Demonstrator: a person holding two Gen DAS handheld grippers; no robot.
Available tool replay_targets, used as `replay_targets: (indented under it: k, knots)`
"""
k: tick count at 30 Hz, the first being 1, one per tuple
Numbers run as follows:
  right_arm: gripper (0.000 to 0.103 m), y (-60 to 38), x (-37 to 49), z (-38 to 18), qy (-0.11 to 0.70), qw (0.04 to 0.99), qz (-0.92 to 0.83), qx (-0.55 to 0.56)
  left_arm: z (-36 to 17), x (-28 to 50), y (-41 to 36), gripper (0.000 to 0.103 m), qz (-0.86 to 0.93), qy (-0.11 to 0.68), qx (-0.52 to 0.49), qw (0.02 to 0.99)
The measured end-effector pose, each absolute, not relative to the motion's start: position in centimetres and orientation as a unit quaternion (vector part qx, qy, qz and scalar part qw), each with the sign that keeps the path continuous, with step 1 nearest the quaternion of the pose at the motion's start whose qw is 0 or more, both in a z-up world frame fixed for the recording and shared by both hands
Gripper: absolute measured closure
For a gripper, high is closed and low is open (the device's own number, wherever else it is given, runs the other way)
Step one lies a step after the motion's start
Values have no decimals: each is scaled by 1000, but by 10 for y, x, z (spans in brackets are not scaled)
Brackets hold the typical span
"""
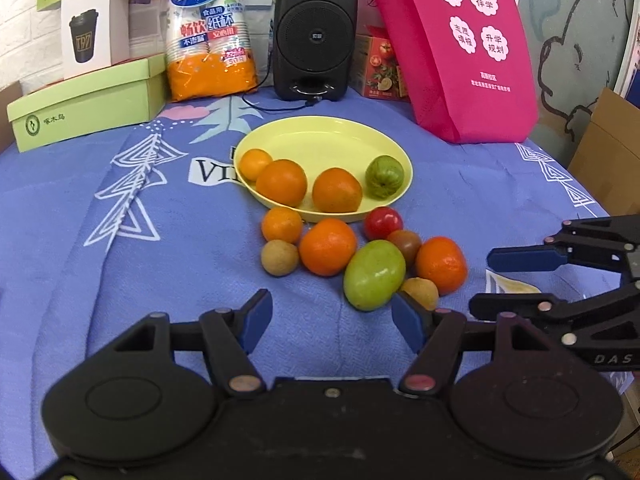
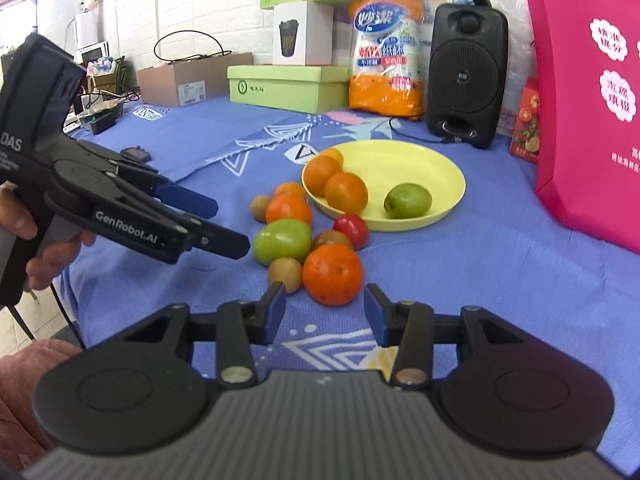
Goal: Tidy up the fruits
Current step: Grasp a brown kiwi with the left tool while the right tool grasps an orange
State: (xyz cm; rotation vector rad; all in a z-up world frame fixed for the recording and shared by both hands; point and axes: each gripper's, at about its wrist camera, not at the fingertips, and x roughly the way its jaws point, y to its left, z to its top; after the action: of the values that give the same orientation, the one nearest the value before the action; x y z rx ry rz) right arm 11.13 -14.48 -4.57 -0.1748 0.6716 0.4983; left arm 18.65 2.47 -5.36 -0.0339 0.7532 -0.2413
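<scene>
A yellow plate (image 1: 352,136) (image 2: 432,164) holds three oranges and a small green fruit (image 1: 385,176) (image 2: 407,200). Loose fruit lies on the blue cloth in front of it: oranges (image 1: 327,246), a large green fruit (image 1: 374,274) (image 2: 282,241), a red tomato (image 1: 383,223) (image 2: 351,230), a dark tomato (image 1: 405,245) and brown kiwis (image 1: 279,257) (image 2: 285,275). My left gripper (image 1: 331,318) is open and empty, just short of the pile. My right gripper (image 2: 325,310) is open and empty, with an orange (image 2: 332,274) right ahead of its jaws. Each gripper shows in the other view, the right (image 1: 486,280), the left (image 2: 230,226).
At the back stand a black speaker (image 1: 315,32) (image 2: 466,74), an orange bag of paper cups (image 1: 210,36), green boxes (image 1: 88,108), a white cup box (image 1: 94,42) and a pink bag (image 1: 460,48) (image 2: 588,108). The table edge falls off at the right.
</scene>
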Motion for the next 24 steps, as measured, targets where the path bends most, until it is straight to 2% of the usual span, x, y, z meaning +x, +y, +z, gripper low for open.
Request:
replay_targets:
  k: [3,5,8,15,17,19,20,24]
  knots:
    - [61,-142,116,-52,330,909,241,-86,-59,192,20,37,-119,370,-21,921]
    - [61,-139,120,-56,334,908,235,-95,-63,198,19,43,-118,375,-29,919]
    - [61,-137,125,-62,340,906,229,-101,-65,205,20,45,-126,379,-45,915]
    - [61,-137,138,-67,338,906,235,-98,-67,215,23,57,-133,379,-58,914]
    - [61,-137,142,-68,337,905,240,-96,-67,217,26,63,-138,378,-69,913]
    - [61,-136,144,-69,335,904,245,-99,-67,219,26,77,-151,376,-73,911]
    - [62,-136,145,-69,333,904,248,-101,-68,220,27,80,-160,372,-78,911]
    - [63,-136,144,-69,333,905,248,-99,-71,223,28,80,-165,376,-92,907]
